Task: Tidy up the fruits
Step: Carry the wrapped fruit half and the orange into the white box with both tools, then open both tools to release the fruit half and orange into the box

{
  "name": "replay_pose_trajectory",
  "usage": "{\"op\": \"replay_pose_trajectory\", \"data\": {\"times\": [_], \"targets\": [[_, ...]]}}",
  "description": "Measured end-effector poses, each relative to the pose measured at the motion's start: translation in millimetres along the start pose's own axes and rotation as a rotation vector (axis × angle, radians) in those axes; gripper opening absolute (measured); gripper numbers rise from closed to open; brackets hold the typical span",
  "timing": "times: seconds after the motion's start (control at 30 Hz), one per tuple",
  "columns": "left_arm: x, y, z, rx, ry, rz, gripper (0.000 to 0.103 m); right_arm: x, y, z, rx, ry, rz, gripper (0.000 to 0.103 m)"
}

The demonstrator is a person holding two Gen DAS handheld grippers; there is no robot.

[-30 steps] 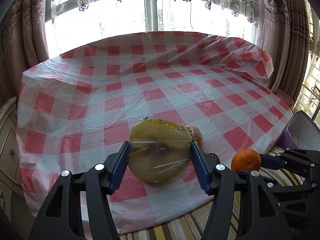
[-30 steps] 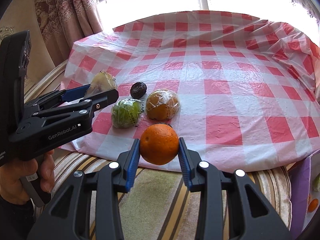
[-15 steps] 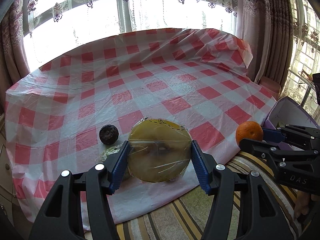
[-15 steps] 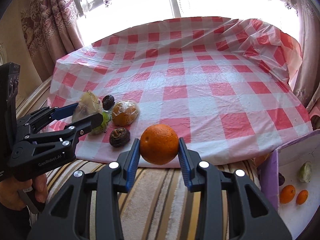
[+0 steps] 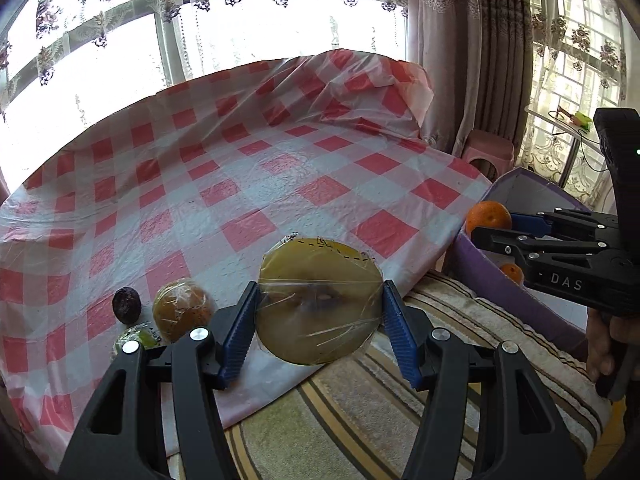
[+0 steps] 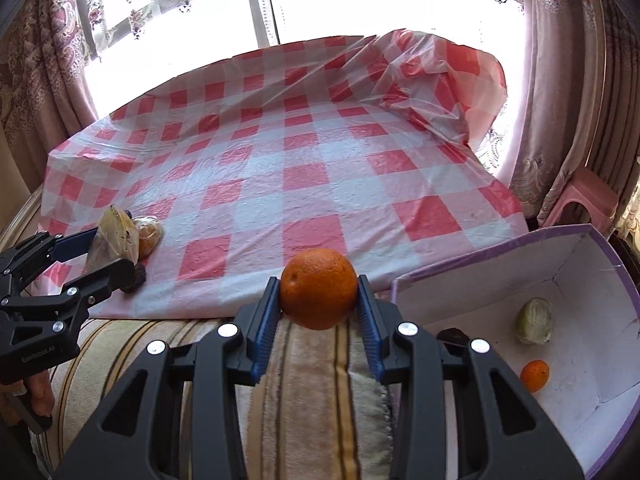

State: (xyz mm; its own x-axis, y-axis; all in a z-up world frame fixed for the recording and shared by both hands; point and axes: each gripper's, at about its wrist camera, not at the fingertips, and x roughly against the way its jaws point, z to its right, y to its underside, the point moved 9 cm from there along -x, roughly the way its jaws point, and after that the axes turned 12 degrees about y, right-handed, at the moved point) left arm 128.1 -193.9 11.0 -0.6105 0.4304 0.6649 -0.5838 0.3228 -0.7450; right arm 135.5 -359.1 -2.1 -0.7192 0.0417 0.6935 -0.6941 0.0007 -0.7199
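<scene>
From my left wrist, my left gripper (image 5: pixel 318 322) still clamps the wrapped yellow fruit (image 5: pixel 318 304), now swung off the checked cloth's (image 5: pixel 240 184) near edge toward the purple box (image 5: pixel 516 292); from my right wrist, my right gripper (image 6: pixel 318 308) grips the orange (image 6: pixel 318 288), now beside the box's open mouth, nearly ready to drop
</scene>
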Motion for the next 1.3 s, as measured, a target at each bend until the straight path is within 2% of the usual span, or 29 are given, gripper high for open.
{"op": "replay_pose_trajectory", "data": {"times": [0.27,0.5,0.6,0.77,0.87,1.0,1.07,1.2,1.3], "targets": [[-39,-19,78,-0.13,0.115,-0.03,0.058,-8,0,93,-0.077,0.17,0.0,0.038],[-67,-32,148,-0.251,0.218,-0.056,0.058,-22,6,149,-0.121,0.262,-0.025,0.038],[-84,-31,173,-0.291,0.267,-0.092,0.058,-32,8,163,-0.122,0.287,-0.043,0.038],[-123,-9,207,-0.349,0.339,-0.232,0.058,-58,17,173,-0.074,0.293,-0.139,0.038],[-139,1,216,-0.373,0.357,-0.295,0.058,-76,22,174,-0.054,0.259,-0.213,0.038],[-155,16,221,-0.403,0.356,-0.377,0.058,-94,27,165,0.028,0.223,-0.286,0.038],[-161,22,221,-0.414,0.35,-0.406,0.058,-103,26,161,0.106,0.249,-0.288,0.038],[-172,32,220,-0.413,0.349,-0.461,0.058,-131,34,158,0.157,0.22,-0.339,0.038],[-177,36,221,-0.461,0.299,-0.477,0.058,-144,41,154,0.181,0.22,-0.341,0.038]]}}
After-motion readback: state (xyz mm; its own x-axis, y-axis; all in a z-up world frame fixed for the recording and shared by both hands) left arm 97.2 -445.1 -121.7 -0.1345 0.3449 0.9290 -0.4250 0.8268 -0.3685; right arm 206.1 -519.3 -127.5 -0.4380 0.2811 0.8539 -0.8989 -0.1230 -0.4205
